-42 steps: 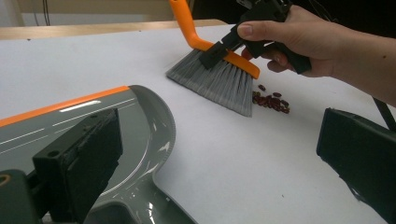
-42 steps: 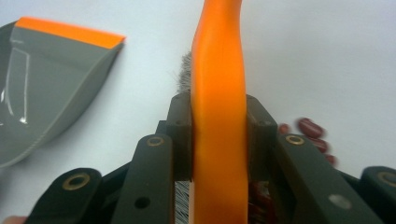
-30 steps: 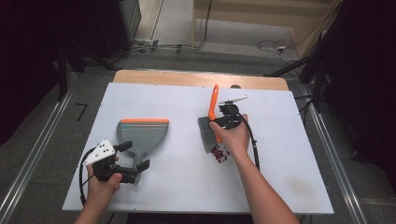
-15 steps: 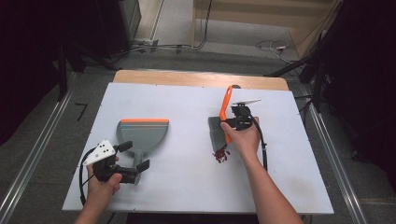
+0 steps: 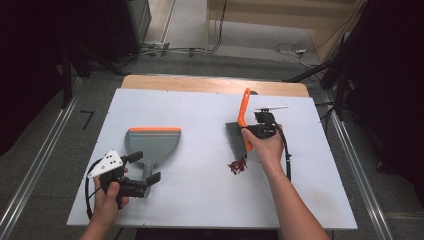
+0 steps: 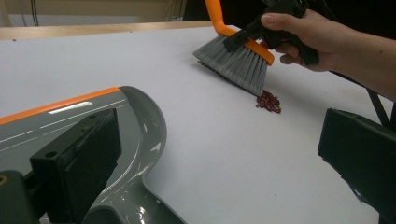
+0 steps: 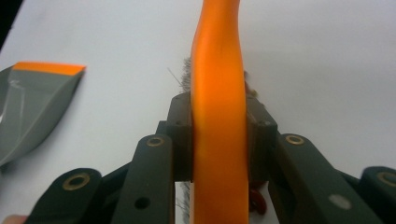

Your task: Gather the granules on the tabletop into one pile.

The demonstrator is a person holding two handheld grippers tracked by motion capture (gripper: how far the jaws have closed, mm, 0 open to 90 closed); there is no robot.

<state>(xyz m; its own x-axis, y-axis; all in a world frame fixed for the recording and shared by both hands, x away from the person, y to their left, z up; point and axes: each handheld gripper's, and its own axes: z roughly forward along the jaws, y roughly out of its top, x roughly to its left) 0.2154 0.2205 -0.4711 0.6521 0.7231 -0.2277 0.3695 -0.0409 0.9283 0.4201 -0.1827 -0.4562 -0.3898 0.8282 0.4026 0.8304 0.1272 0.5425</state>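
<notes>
Brush (image 5: 239, 131) now nearer crumbs (image 5: 237, 166)

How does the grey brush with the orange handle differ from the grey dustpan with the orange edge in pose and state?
The grey-bristled brush with the orange handle is tilted, handle raised; the grey plastic dustpan with the orange edge lies flat on the white table. The right hand-held gripper clamps the brush; the left hand-held gripper, open, straddles the dustpan's handle. Both share grey and orange colours.
</notes>
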